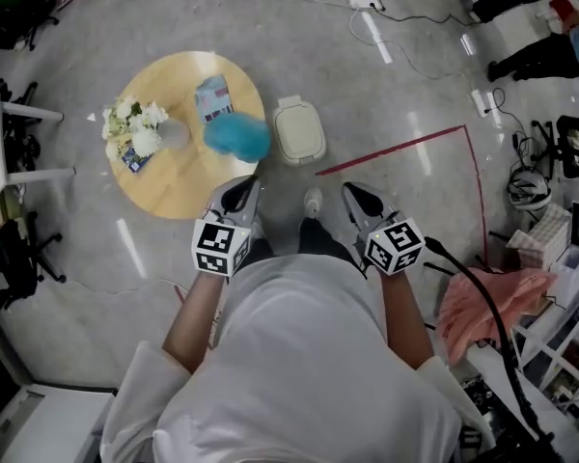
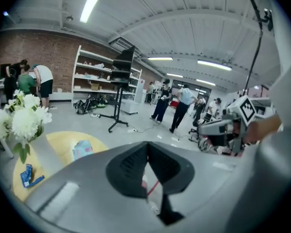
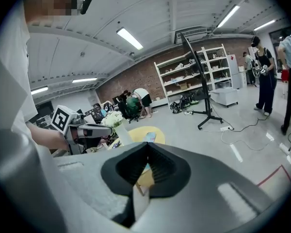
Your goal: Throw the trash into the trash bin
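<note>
A round wooden surface (image 1: 179, 186) stands on the grey floor (image 1: 396, 85). A bunch of white flowers (image 1: 133, 128) in a vase stands upright near its left edge. A red tape line (image 1: 405, 148) runs across the floor to the right. A white power strip (image 1: 366, 4) with cables lies farther off. A pink cloth (image 1: 482, 302) lies at right. A white shelf unit (image 2: 94, 76) stands against a brick wall (image 2: 43, 47), with a black wheeled stand (image 2: 119, 96) in front.

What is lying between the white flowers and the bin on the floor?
In the head view, a teal fluffy lump lies between the flowers and the bin, on the table edge nearest the bin.
</note>
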Motion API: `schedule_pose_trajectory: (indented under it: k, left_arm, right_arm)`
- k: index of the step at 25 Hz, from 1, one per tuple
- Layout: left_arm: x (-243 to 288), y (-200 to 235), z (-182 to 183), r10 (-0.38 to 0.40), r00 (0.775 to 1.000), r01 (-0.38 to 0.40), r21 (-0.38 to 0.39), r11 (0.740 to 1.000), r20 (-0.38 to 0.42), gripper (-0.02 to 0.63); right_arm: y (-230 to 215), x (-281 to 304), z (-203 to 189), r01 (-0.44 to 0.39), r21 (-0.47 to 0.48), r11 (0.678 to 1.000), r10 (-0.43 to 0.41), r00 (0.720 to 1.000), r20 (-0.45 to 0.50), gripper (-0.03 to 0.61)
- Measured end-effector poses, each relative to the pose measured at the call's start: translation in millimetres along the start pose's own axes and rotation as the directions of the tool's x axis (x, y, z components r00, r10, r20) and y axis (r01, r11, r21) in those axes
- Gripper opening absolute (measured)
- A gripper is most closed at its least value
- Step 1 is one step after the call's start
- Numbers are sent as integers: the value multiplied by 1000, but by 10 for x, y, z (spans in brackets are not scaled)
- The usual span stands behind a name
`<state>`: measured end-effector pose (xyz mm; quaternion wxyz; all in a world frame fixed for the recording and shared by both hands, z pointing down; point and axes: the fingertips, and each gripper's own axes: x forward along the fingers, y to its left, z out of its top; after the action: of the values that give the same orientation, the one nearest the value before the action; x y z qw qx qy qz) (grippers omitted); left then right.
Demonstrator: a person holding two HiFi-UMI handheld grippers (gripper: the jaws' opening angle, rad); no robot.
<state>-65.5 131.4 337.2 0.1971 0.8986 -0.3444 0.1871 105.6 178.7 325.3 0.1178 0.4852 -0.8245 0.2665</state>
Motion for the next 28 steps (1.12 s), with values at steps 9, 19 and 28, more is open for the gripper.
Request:
schedule_pose_trajectory:
  k: [9, 19, 28]
  left_arm:
    - [81, 97, -201, 57, 997, -59, -34, 998, -59, 6]
    - [190, 136, -390, 149, 985, -158, -99, 982, -92, 6]
    - [250, 335, -685, 197, 973, -214, -145, 966, -124, 6]
  right_arm:
    - [-200, 256, -80, -56, -4, 998, 56, 997, -53, 0]
    - [-475, 470, -241, -112, -10, 994, 110, 987, -121, 0]
    - [-710, 675, -544, -84, 23, 996, 87, 982, -170, 0]
